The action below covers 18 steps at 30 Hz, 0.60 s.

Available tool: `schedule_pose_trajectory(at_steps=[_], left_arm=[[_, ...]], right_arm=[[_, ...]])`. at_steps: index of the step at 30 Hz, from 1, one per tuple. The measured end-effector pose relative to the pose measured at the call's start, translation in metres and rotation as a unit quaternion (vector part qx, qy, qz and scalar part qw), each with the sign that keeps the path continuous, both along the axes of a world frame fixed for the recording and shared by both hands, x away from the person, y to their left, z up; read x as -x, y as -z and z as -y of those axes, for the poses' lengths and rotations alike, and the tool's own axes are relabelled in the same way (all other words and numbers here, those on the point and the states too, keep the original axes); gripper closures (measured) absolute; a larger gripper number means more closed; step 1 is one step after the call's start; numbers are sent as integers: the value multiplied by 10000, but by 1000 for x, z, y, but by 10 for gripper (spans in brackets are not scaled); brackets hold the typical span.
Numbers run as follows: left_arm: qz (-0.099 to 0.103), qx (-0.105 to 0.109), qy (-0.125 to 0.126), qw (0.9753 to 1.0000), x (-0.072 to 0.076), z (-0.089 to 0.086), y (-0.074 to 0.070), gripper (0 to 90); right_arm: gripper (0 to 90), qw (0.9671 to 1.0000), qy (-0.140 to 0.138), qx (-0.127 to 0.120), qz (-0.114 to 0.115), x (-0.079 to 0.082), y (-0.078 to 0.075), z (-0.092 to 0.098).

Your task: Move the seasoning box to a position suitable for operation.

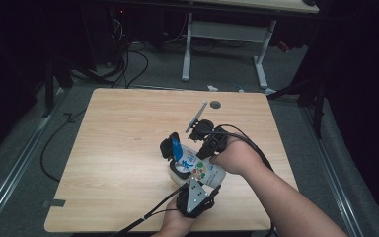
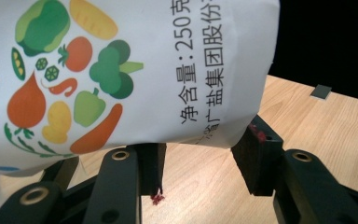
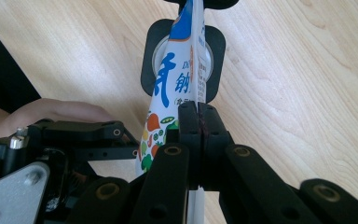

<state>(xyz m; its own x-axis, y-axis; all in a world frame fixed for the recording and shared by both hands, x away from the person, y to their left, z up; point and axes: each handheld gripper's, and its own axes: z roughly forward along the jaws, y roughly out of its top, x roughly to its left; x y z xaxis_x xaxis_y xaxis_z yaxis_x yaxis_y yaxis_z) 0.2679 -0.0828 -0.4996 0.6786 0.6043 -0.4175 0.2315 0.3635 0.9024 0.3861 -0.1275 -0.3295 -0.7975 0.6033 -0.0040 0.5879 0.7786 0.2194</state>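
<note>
**Table** (image 1: 118, 148): light wood top that bears every item below.

**Container** (image 3: 150, 56): black, with a rounded-square rim and a round pale interior. It stands on the table at the left of the group, directly under the upper end of the bag. Contents: a white surface shows inside, but I cannot tell whether this is salt or a lining.

**Left gripper** (image 2: 200, 154): at the near edge of the table, with its grey plate uppermost. The jaws stand apart, with bare table visible between the pads. The lower edge of the bag lies across their tips, so it props the bag rather than clamps it, as far as can be seen.

**Salt bag** (image 1: 201, 169): a white 250-gram pouch printed with vegetables and blue lettering. It is held off the table between the two grippers and tilted, with its narrow blue end over the container mouth. It looks full, though its contents cannot be seen. I cannot tell whether the end is open.

**Right gripper** (image 3: 198, 112): to the right of the bag. The jaws are clenched tight on the thin edge seam of the bag.

**Risks (judgement):**
- The hold is a single pinch on a slick seam. The weight of the salt could pull the bag out, dropping it onto the container and tipping it.
- The mouth is small, so too steep a tilt or any sideways drift would spill salt onto the table.
- If the unclamped left support slips, the bag would swing.
</note>
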Motion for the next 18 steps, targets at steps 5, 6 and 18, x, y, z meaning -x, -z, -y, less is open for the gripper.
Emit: schedule_pose_trajectory(at_steps=[5,6,18], left_arm=[[-31,-55,-7,10000,1,-2,5,571],[-45,-67,-6,10000,1,-2,6,571],[-48,-265,-40,9996,1,-5,15,577]], right_arm=[[900,10000,20,-19,-20,2,3,3],[900,10000,20,-44,-31,2,4,3],[900,9998,59,-133,-99,4,10,9]])
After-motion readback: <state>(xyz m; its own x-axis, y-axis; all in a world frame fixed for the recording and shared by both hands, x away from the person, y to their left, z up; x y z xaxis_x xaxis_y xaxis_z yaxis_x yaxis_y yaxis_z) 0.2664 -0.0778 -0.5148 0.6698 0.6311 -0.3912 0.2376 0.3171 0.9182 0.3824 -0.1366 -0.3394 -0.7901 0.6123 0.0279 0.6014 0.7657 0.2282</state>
